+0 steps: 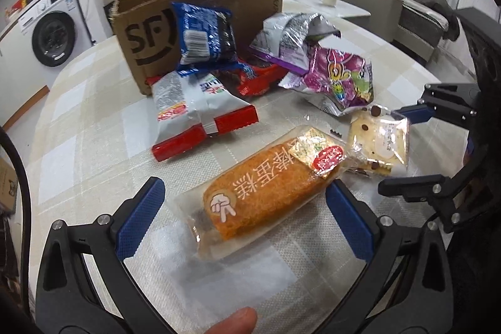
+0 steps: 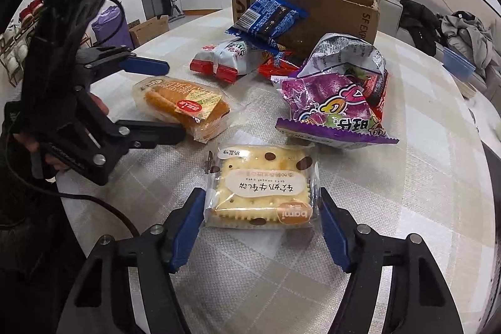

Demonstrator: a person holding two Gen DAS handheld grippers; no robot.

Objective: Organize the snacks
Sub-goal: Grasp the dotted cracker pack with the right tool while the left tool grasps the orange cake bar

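Observation:
An orange cake in clear wrap (image 1: 266,193) lies on the table between the open fingers of my left gripper (image 1: 247,221); it also shows in the right wrist view (image 2: 184,108). A square nougat cracker pack (image 2: 261,193) lies between the open fingers of my right gripper (image 2: 261,227); the pads stand close to its sides. In the left wrist view the cracker pack (image 1: 379,143) and right gripper (image 1: 404,152) sit at right. The left gripper (image 2: 169,102) straddles the cake in the right wrist view. A cardboard SF box (image 1: 200,21) stands behind.
A pile of snack bags lies in front of the box: a blue bag (image 1: 203,36) leaning on it, a red and silver bag (image 1: 194,115), a purple bag (image 2: 335,108). The table has a checked cloth (image 1: 78,130). A washing machine (image 1: 50,30) and sofa stand beyond.

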